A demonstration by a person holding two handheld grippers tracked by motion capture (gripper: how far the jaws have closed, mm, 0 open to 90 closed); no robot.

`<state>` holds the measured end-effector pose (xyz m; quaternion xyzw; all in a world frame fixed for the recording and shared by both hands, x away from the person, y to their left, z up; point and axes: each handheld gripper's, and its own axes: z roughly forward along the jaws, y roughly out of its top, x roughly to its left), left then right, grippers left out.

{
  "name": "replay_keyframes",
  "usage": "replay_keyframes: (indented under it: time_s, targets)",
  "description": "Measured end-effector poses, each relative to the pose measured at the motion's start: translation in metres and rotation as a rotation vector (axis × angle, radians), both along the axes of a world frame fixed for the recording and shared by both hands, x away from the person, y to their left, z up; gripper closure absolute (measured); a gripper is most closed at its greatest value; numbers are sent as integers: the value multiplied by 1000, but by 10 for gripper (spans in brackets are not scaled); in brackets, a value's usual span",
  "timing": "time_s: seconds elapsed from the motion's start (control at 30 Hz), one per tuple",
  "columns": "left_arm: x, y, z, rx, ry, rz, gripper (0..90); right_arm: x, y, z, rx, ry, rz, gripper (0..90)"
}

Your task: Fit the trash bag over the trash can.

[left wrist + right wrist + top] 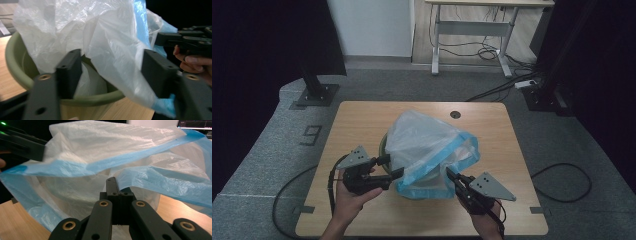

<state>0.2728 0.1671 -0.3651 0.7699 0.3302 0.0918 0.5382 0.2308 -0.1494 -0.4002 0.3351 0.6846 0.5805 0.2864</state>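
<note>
Seemingly unlabelled — plastic bag [427,142] over green basin [15,65], no legible writing.

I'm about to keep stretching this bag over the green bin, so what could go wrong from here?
1. The right hand-held gripper is shut on the thin bag at its blue rim; a hard pull might tear it.
2. The left hand-held gripper stands open around the film without pinching it, so that side may slip free.
3. The bin looks light; tugging could tip or drag it.
</note>
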Motion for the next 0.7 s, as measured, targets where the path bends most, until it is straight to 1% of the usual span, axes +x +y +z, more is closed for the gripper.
replay_keyframes:
  time_s: [0.07,0.17,0.2,0.3,0.33,0.43,0.53,0.7]
  targets:
    - [2,-2,-2,-1,9,-21,510,-1,0,0,3,-1,-1,889]
    - [4,-6,-6,12,27,-72,663,-1,-3,1,7,-4,-6,889]
    - [5,-7,-7,15,32,-82,710,0,-4,1,8,-7,-11,889]
    - [8,-6,-8,11,40,-123,832,0,-7,1,18,-5,-17,889]
    - [9,-5,-8,10,41,-129,857,0,-8,1,18,-4,-18,889]
    - [13,0,-7,4,39,-127,891,2,-9,0,16,-4,-21,889]
    - [17,6,-4,1,36,-122,896,3,-10,-2,21,-4,-26,889]
    - [22,19,1,-13,15,-115,897,6,-15,-3,30,3,-43,889]
